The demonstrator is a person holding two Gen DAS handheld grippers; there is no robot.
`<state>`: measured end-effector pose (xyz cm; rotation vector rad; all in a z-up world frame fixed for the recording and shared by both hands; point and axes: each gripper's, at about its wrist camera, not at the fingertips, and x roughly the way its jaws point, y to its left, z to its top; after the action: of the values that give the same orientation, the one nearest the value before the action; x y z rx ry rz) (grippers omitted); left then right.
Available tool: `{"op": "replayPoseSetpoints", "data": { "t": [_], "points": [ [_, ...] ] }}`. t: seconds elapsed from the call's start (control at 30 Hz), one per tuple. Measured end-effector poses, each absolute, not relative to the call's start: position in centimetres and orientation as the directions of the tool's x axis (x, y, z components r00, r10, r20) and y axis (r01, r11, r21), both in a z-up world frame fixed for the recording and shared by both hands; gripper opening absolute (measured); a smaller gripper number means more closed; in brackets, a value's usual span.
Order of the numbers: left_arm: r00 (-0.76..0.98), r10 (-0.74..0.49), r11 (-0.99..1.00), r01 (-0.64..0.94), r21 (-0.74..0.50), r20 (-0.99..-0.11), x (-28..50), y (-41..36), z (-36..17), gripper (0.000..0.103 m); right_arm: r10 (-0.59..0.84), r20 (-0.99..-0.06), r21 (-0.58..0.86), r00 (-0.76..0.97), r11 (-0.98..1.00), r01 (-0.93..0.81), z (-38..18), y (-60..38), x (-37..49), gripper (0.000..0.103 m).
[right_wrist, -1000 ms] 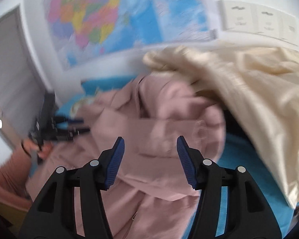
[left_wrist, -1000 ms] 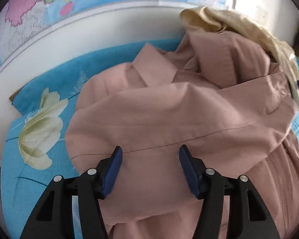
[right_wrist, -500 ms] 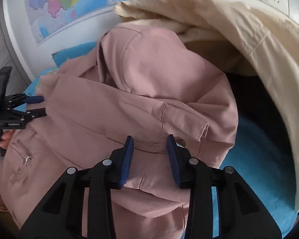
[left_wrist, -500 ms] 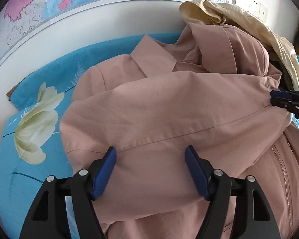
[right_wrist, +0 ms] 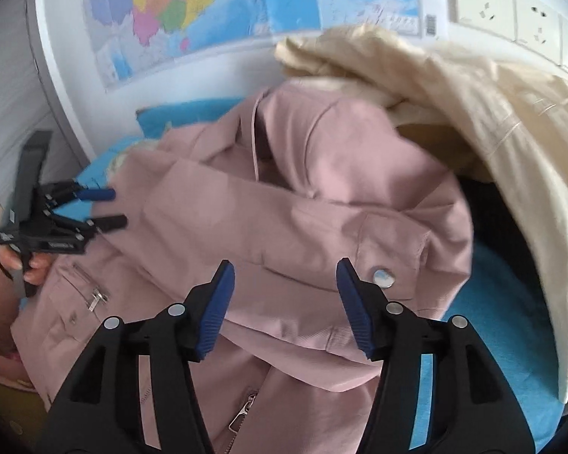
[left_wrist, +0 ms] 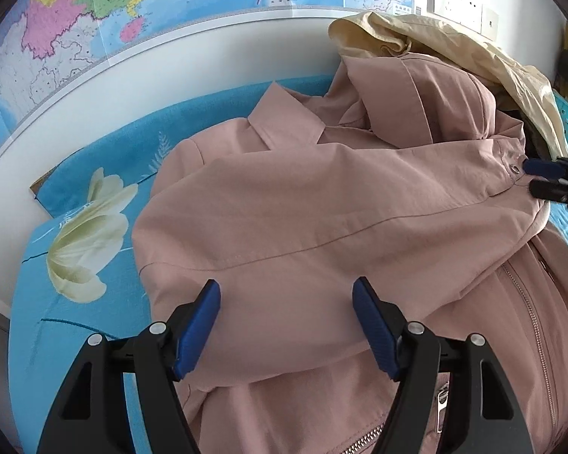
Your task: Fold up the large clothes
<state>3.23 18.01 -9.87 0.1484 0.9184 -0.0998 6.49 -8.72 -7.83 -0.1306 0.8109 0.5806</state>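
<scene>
A dusty-pink zip jacket (left_wrist: 322,208) lies on a blue flowered sheet, one sleeve laid across its front. My left gripper (left_wrist: 286,321) hovers open over the near end of that sleeve, pads clear of the cloth. In the right wrist view the jacket (right_wrist: 284,208) fills the middle. My right gripper (right_wrist: 284,302) is just above the sleeve's cuff, beside its snap button (right_wrist: 382,276). Its jaws are opening and the pads do not press the fabric. The right gripper (left_wrist: 545,178) also shows at the cuff end, and the left gripper (right_wrist: 106,208) at the far side.
A cream garment (left_wrist: 454,49) is heaped behind the jacket against the wall; it also rises at the right (right_wrist: 473,94). The blue sheet (left_wrist: 87,227) lies bare on the left. A map (left_wrist: 132,7) and wall sockets (right_wrist: 511,11) are behind. A hand (right_wrist: 34,265) holds the left gripper.
The right gripper's jaws, narrowed over the cuff half a second ago, have spread apart, and it has sunk a little. The left jaws have widened. The sleeve now lies flatter across the jacket.
</scene>
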Motion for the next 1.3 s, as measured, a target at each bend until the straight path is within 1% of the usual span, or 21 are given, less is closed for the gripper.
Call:
{"op": "replayPoseSetpoints", "data": {
  "t": [0.1, 0.17, 0.23, 0.3, 0.33, 0.37, 0.4, 0.43, 0.47, 0.5, 0.53, 0.57, 0.67, 0.73, 0.8, 0.9, 0.97, 1.07, 1.2, 1.27, 1.3],
  "points": [
    [0.598, -0.018, 0.986, 0.143, 0.085, -0.801, 3.2, 18.1, -10.2, 0.074, 0.406, -0.747, 0.092, 0.527, 0.848, -0.522, -9.3, -8.3, 7.7, 0.054],
    [0.595, -0.017, 0.987, 0.139, 0.082, -0.803, 3.2, 18.4, -10.5, 0.075, 0.372, -0.757, 0.064, 0.537, 0.860, -0.506, -10.2, -8.2, 8.4, 0.041],
    [0.598, -0.010, 0.989, 0.125, 0.081, -0.801, 3.0, 18.8, -10.4, 0.078, 0.355, -0.756, 0.057, 0.551, 0.873, -0.484, -10.5, -8.4, 9.0, 0.035],
    [0.608, -0.017, 0.994, 0.096, 0.052, -0.793, 2.4, 19.8, -10.0, 0.080, 0.349, -0.759, 0.061, 0.549, 0.879, -0.474, -10.9, -8.4, 9.6, 0.035],
    [0.615, -0.041, 0.997, 0.079, 0.010, -0.788, 1.8, 20.7, -9.6, 0.081, 0.345, -0.761, 0.058, 0.550, 0.880, -0.471, -10.9, -8.3, 9.7, 0.036],
    [0.620, -0.061, 0.997, 0.066, -0.025, -0.782, 1.0, 21.6, -9.3, 0.082, 0.346, -0.763, 0.061, 0.547, 0.880, -0.472, -10.7, -8.3, 9.6, 0.040],
    [0.622, -0.060, 0.998, 0.053, -0.034, -0.780, 0.3, 22.3, -9.2, 0.083, 0.357, -0.762, 0.073, 0.541, 0.877, -0.475, -10.4, -8.4, 9.4, 0.043],
    [0.623, -0.050, 0.999, 0.040, -0.032, -0.781, -0.4, 22.9, -9.1, 0.083, 0.390, -0.750, 0.113, 0.534, 0.871, -0.478, -9.8, -8.8, 8.9, 0.048],
    [0.620, -0.037, 0.999, 0.027, -0.025, -0.784, -1.1, 23.6, -9.1, 0.083, 0.416, -0.738, 0.146, 0.532, 0.867, -0.476, -9.1, -9.4, 8.4, 0.056],
    [0.612, -0.025, 1.000, 0.014, -0.021, -0.791, -2.1, 24.4, -9.2, 0.084, 0.431, -0.729, 0.164, 0.532, 0.864, -0.475, -8.6, -10.0, 8.0, 0.061],
    [0.603, -0.026, 1.000, 0.001, -0.031, -0.797, -3.0, 25.3, -9.4, 0.084, 0.453, -0.717, 0.192, 0.529, 0.859, -0.475, -7.8, -11.0, 7.2, 0.068],
    [0.591, -0.049, 0.998, -0.004, -0.063, -0.806, -3.9, 26.3, -9.7, 0.084, 0.465, -0.713, 0.209, 0.524, 0.855, -0.475, -7.5, -11.5, 6.8, 0.073],
    [0.543, -0.130, 0.986, -0.015, -0.165, -0.829, -6.0, 28.1, -10.9, 0.084, 0.536, -0.698, 0.329, 0.476, 0.829, -0.451, -7.0, -14.7, 4.5, 0.082],
    [0.525, -0.172, 0.978, -0.006, -0.206, -0.834, -7.3, 28.3, -11.7, 0.085, 0.549, -0.708, 0.381, 0.444, 0.826, -0.415, -7.7, -16.5, 2.7, 0.084],
    [0.535, -0.215, 0.970, 0.017, -0.244, -0.817, -8.7, 28.3, -11.7, 0.086, 0.548, -0.723, 0.404, 0.422, 0.830, -0.385, -8.5, -17.8, 1.1, 0.084],
    [0.515, -0.341, 0.931, 0.069, -0.358, -0.787, -10.2, 28.0, -11.7, 0.089, 0.584, -0.722, 0.475, 0.369, 0.808, -0.349, -9.9, -19.4, -1.6, 0.084],
    [0.508, -0.350, 0.929, 0.081, -0.361, -0.787, -11.0, 27.3, -11.8, 0.090, 0.601, -0.723, 0.500, 0.342, 0.795, -0.343, -10.7, -19.4, -3.2, 0.084],
    [0.488, -0.414, 0.905, 0.131, -0.405, -0.768, -12.5, 26.2, -12.0, 0.096, 0.616, -0.712, 0.501, 0.336, 0.781, -0.373, -10.7, -19.6, -5.4, 0.085],
    [0.459, -0.486, 0.871, 0.186, -0.454, -0.744, -14.2, 24.7, -12.0, 0.097, 0.687, -0.673, 0.565, 0.274, 0.717, -0.408, -10.9, -18.9, -7.2, 0.085],
    [0.466, -0.487, 0.870, 0.193, -0.453, -0.738, -14.8, 23.8, -12.1, 0.097, 0.680, -0.674, 0.540, 0.289, 0.720, -0.437, -10.9, -18.2, -7.9, 0.085],
    [0.472, -0.488, 0.870, 0.192, -0.455, -0.734, -15.2, 24.0, -12.0, 0.096, 0.679, -0.672, 0.538, 0.296, 0.722, -0.436, -11.0, -18.0, -8.0, 0.082]
  ]
}}
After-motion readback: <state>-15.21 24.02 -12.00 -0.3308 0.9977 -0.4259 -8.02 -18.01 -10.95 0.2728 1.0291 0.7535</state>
